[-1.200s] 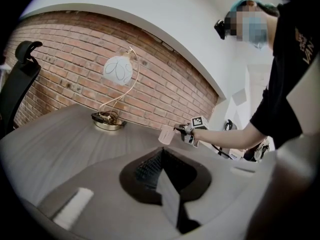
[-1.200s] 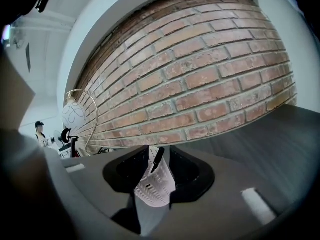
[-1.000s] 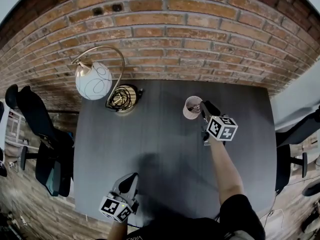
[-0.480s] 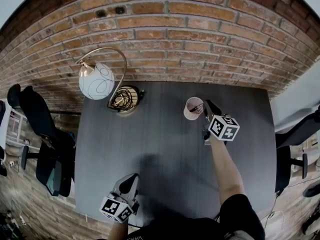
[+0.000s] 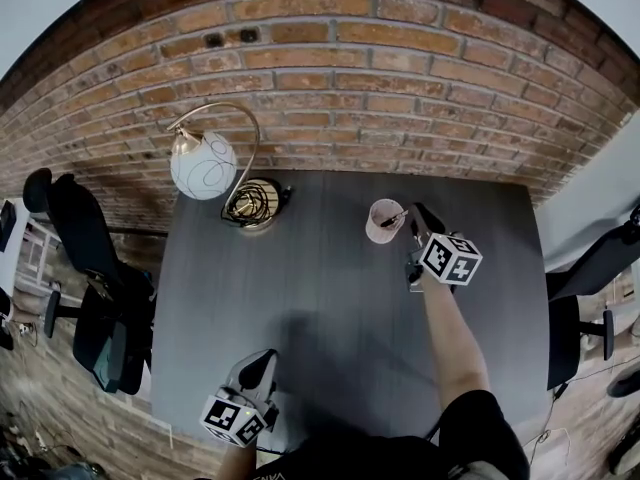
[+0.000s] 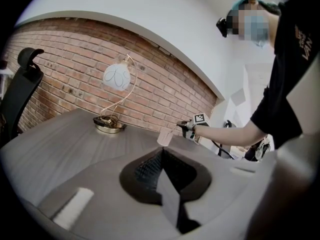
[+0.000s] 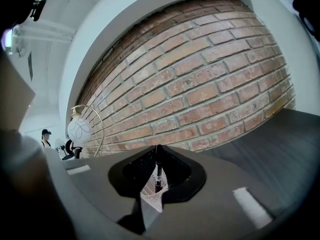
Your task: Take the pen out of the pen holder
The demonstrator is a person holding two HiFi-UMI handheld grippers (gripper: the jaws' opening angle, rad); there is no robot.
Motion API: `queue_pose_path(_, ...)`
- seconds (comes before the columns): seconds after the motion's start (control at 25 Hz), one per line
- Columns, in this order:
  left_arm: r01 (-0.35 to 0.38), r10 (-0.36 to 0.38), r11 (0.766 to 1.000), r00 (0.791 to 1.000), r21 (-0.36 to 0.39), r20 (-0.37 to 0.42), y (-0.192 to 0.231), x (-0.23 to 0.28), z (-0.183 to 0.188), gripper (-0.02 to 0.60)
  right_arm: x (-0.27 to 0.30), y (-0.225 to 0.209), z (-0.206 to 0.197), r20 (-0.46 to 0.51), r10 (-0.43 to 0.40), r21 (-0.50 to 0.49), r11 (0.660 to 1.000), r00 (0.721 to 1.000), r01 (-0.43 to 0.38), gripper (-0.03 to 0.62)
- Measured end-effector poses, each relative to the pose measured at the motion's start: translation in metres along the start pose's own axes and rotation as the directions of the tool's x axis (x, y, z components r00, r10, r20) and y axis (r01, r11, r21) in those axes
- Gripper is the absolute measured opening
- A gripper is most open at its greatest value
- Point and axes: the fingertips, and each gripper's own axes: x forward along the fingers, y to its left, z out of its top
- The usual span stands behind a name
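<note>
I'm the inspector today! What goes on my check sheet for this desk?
Surface: dark grey table, set against the wall.
Job's things: pink mesh pen holder upright; black pen tilted at its mouth.
Clutter: white globe lamp on a gold stand.
Grippers: right gripper has just been closing and now clamps the pen; left gripper shut, nothing in it.
Cables: nothing seen.
Surroundings: red brick wall; black office chair.

txt: none legible | shirt print (image 6: 301, 43): cut off, unreadable | cube (image 5: 450, 258): sq. marker, no txt
</note>
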Motion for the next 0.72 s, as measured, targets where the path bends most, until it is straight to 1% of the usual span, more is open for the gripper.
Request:
queue_pose_path(0.28, 0.001, -0.001, 1.0, 1.0, 0.008, 0.02, -0.009, -0.013, -0.001, 0.037, -0.018, 0.013, 0.017, 0.041, 0.031, 0.02, 0.999, 0.999, -0.032, 0.04)
queue_pose_path(0.44, -0.01, 0.01, 1.0, 0.999, 0.01, 0.034, -0.016, -0.02, 0.006, 0.037, -0.033, 0.021, 0.028, 0.065, 0.051, 0.026, 0.998, 0.997, -0.052, 0.04)
queue_pose_path(0.72, -0.007, 0.005, 1.0, 0.998, 0.026, 0.065, -0.034, -0.032, 0.011, 0.037, -0.071, 0.034, 0.042, 0.095, 0.093, 0.018, 0.995, 0.991, -0.095, 0.04)
